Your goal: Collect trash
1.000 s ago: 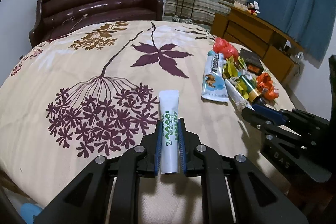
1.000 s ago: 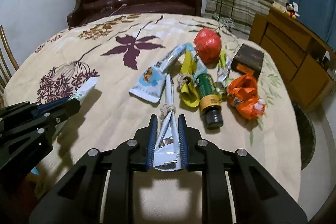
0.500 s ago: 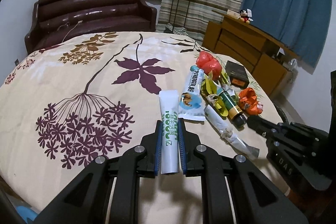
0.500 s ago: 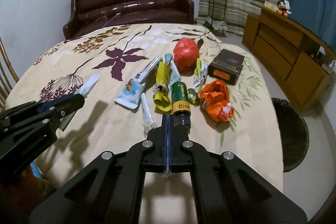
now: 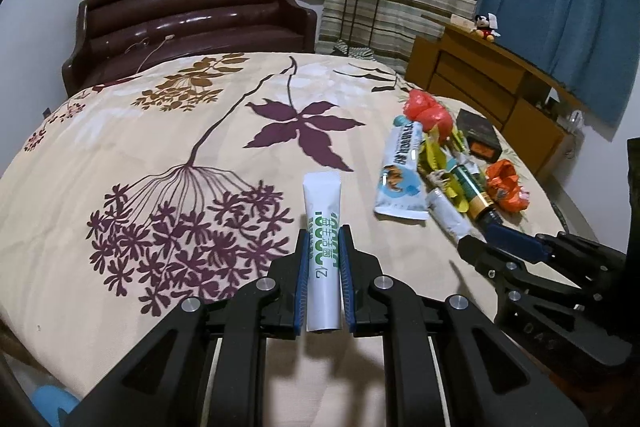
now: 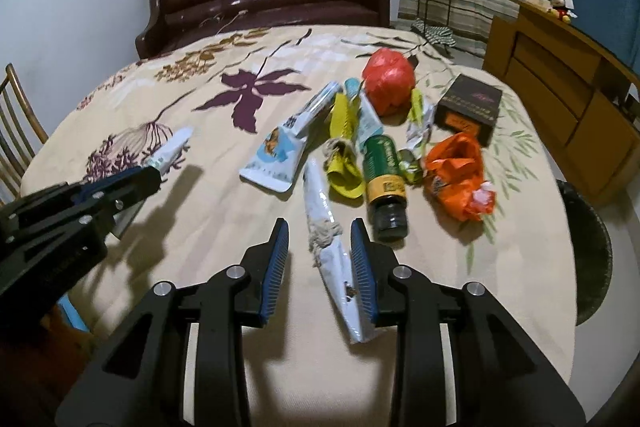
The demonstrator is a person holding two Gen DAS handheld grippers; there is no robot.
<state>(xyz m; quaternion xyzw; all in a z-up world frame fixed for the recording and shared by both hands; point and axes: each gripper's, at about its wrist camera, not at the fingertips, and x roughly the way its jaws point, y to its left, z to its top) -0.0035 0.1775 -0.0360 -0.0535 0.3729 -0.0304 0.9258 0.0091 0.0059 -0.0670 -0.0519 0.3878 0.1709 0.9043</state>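
While left tool [image 5: 324, 259] keeps its tube [image 5: 322, 223], right tool [image 6: 320, 259] has opened.

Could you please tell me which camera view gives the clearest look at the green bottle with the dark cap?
The right wrist view: the green bottle lies near the centre, its label and dark cap unobstructed. In the left wrist view it is small, off to the right, with wrappers overlapping it and the right gripper just in front.

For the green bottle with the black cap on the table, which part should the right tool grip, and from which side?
Grip the green bottle across its labelled body, coming from above. It lies on its side, cap toward the right tool, so its round flanks face the fingers. The yellow wrapper crowds its left flank, so gripping nearer the cap looks safer.
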